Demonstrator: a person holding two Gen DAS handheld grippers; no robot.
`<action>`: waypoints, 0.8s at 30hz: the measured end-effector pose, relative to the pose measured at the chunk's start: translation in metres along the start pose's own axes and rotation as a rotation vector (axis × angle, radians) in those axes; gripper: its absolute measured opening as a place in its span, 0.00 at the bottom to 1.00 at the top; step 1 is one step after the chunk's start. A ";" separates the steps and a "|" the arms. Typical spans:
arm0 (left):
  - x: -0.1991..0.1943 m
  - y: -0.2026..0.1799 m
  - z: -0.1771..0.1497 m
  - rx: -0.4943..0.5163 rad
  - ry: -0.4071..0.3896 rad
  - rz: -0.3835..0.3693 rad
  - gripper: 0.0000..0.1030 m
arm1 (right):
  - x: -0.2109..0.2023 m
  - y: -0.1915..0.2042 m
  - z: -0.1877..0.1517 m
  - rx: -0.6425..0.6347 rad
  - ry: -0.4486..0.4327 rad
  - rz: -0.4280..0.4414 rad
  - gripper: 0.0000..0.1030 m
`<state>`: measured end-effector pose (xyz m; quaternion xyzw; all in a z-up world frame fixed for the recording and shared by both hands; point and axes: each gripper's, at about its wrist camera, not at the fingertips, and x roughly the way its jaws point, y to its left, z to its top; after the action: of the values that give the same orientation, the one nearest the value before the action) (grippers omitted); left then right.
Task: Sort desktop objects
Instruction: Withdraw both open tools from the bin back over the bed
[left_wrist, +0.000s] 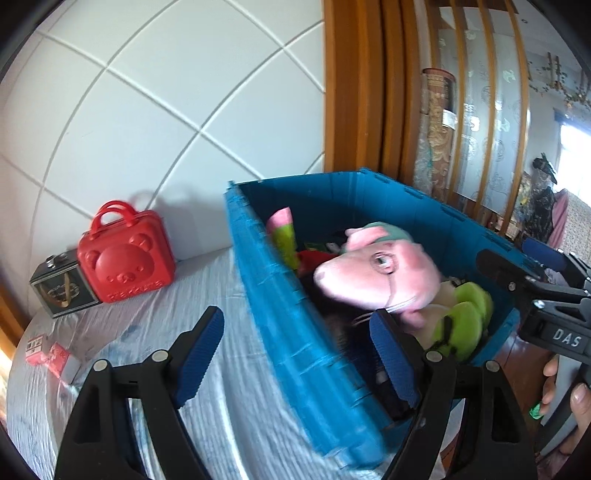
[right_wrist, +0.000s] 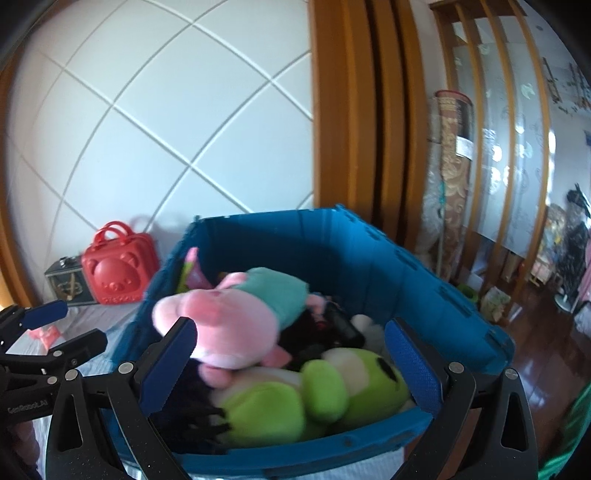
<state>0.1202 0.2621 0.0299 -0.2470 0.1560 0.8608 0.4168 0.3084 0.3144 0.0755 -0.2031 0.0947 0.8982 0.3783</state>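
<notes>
A: How many things do you count?

B: One blue plastic bin (right_wrist: 369, 258), ribbed outside, standing on the worktop (left_wrist: 147, 325), which has a wrinkled pale cover. In it lie two plush toys that I can make out: one pink pig plush (right_wrist: 229, 325) with a teal body, and one green plush (right_wrist: 295, 402), soft and rounded. Dark stuff lies under them; it is too blurred to name.

A: And outside the bin?

B: One red hard case (left_wrist: 125, 258) with a moulded bear face and two loop handles, one small dark box (left_wrist: 62, 291) touching it, and a few small red-and-white packets (left_wrist: 48, 354) near the worktop's edge.

A: The tools?

B: Two. The left tool (left_wrist: 299, 354) stands wide apart, straddling the bin wall, gripping nothing. The right tool (right_wrist: 291, 365) is spread wide too, over the plush, its pads pressing nothing.
</notes>
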 end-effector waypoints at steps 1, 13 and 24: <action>-0.002 0.008 -0.003 -0.010 0.002 0.014 0.79 | 0.000 0.007 0.001 -0.009 -0.002 0.014 1.00; -0.036 0.143 -0.042 -0.200 0.017 0.228 0.79 | -0.008 0.149 0.019 -0.176 -0.093 0.284 1.00; -0.061 0.315 -0.109 -0.368 0.099 0.394 0.79 | 0.029 0.342 -0.005 -0.347 0.035 0.492 1.00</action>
<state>-0.0656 -0.0186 -0.0066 -0.3252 0.0623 0.9260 0.1813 0.0459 0.0933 0.0644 -0.2513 -0.0075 0.9619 0.1072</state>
